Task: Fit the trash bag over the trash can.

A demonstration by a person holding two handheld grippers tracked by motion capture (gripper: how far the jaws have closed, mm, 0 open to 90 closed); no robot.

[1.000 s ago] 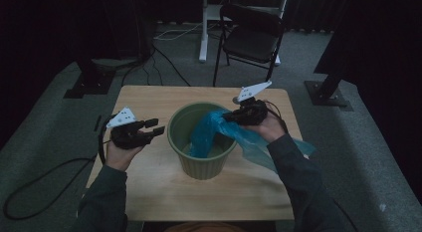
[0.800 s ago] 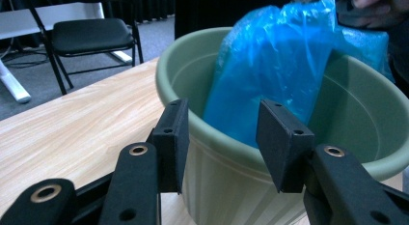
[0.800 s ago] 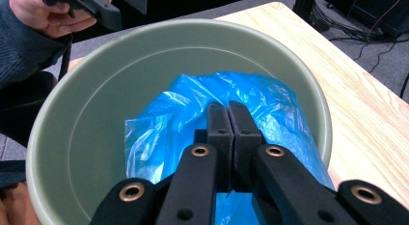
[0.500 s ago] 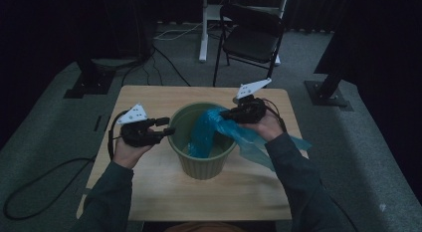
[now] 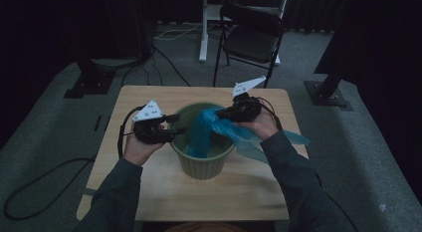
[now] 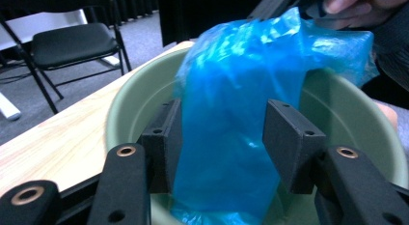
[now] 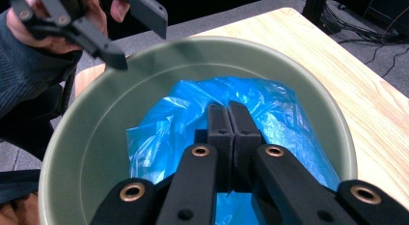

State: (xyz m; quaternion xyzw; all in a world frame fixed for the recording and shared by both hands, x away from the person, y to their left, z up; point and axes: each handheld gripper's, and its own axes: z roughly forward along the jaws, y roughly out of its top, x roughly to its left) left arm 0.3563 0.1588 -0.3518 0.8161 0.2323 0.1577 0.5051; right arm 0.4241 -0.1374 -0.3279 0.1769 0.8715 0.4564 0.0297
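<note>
Since the earlier frame the left gripper (image 5: 175,125) moves rightward to the green bin (image 5: 201,165) at frame centre, jaws just opening around the blue bag (image 6: 236,114), which the right gripper (image 5: 219,114) pinches at the rim and could tear.

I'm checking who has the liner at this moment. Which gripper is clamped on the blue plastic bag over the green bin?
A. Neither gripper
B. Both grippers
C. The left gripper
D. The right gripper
D: the right gripper has its jaws pressed together on the blue plastic bag over the green bin, while the left gripper stands open with the bag between its jaws.
</note>
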